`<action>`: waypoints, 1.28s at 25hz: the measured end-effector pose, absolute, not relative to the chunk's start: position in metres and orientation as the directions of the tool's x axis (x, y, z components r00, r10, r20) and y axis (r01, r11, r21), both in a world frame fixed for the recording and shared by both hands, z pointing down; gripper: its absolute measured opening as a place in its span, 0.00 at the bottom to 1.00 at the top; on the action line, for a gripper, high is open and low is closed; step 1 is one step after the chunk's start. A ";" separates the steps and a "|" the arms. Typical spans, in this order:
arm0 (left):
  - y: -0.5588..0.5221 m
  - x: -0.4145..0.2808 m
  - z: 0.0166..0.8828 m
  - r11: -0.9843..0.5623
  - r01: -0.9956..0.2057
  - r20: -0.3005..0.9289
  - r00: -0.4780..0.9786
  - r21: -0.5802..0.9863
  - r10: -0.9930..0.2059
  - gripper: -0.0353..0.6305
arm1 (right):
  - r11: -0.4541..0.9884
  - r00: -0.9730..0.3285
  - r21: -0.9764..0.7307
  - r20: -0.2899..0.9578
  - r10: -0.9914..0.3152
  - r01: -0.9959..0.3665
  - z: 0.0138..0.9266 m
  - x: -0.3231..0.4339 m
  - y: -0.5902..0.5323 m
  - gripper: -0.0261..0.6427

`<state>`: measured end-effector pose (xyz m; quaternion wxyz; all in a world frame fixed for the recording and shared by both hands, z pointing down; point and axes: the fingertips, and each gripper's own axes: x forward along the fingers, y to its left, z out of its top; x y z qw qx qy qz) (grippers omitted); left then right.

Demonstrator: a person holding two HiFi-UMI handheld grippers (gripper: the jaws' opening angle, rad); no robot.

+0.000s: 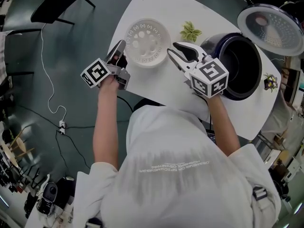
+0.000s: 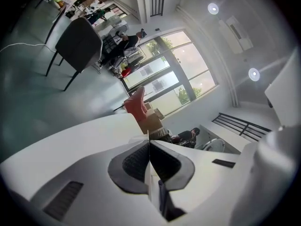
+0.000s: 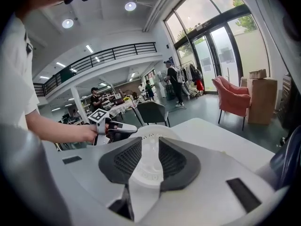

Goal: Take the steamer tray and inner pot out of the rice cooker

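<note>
The white perforated steamer tray [image 1: 146, 42] rests on the white table [image 1: 156, 87], left of the rice cooker [image 1: 240, 65]. The cooker's lid [image 1: 270, 26] is swung open and the dark inner pot [image 1: 244, 70] sits inside. My right gripper [image 1: 172, 48] is open, its tips just beside the tray's right rim, between tray and cooker. In the right gripper view the tray [image 3: 148, 161] lies just beyond the spread jaws of my right gripper [image 3: 149, 142], untouched. My left gripper [image 1: 119, 46] is shut and empty at the tray's left edge; in its own view my left gripper [image 2: 148, 138] has its pads pressed together.
A green leaf-shaped item [image 1: 190, 31] lies on the table behind the tray. A small potted plant [image 1: 270, 81] stands right of the cooker. A dark chair [image 1: 57, 1] and a white cable [image 1: 47, 80] are on the floor to the left.
</note>
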<state>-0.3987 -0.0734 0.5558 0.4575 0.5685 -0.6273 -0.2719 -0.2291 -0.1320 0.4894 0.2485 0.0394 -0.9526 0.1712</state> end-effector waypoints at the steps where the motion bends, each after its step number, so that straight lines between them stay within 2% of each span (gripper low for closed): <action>1: -0.071 -0.402 0.561 0.223 -0.448 0.271 0.046 0.866 -0.961 0.08 | 0.938 -0.871 -0.308 0.491 0.015 -0.157 0.491 -0.229 -0.131 0.23; 6: -0.066 -0.416 0.586 0.293 -0.390 0.302 -0.040 0.873 -0.952 0.08 | 0.936 -0.863 -0.318 0.504 0.034 -0.148 0.499 -0.230 -0.131 0.23; 15: -0.069 -0.426 0.624 0.395 -0.424 0.405 -0.070 0.815 -0.911 0.09 | 0.929 -0.861 -0.341 0.506 0.051 -0.145 0.503 -0.231 -0.131 0.23; 19: -0.070 -0.424 0.632 0.399 -0.433 0.413 -0.065 0.808 -0.908 0.09 | 0.927 -0.858 -0.345 0.511 0.056 -0.145 0.507 -0.230 -0.132 0.23; 24: -0.072 -0.417 0.637 0.389 -0.505 0.436 -0.027 0.771 -0.899 0.09 | 0.924 -0.850 -0.346 0.524 0.048 -0.161 0.513 -0.230 -0.136 0.23; 26: -0.073 -0.415 0.636 0.382 -0.525 0.441 -0.016 0.760 -0.898 0.14 | 0.923 -0.848 -0.347 0.528 0.044 -0.168 0.513 -0.231 -0.137 0.23; 28: -0.074 -0.413 0.637 0.378 -0.544 0.452 0.003 0.749 -0.892 0.33 | 0.923 -0.846 -0.344 0.532 0.042 -0.171 0.514 -0.231 -0.137 0.23; 29: -0.074 -0.412 0.638 0.378 -0.553 0.461 0.012 0.742 -0.888 0.36 | 0.924 -0.845 -0.342 0.534 0.040 -0.172 0.514 -0.232 -0.137 0.23; 32: -0.071 -0.407 0.642 0.386 -0.571 0.493 0.036 0.724 -0.869 0.36 | 0.925 -0.843 -0.337 0.537 0.036 -0.176 0.514 -0.233 -0.138 0.23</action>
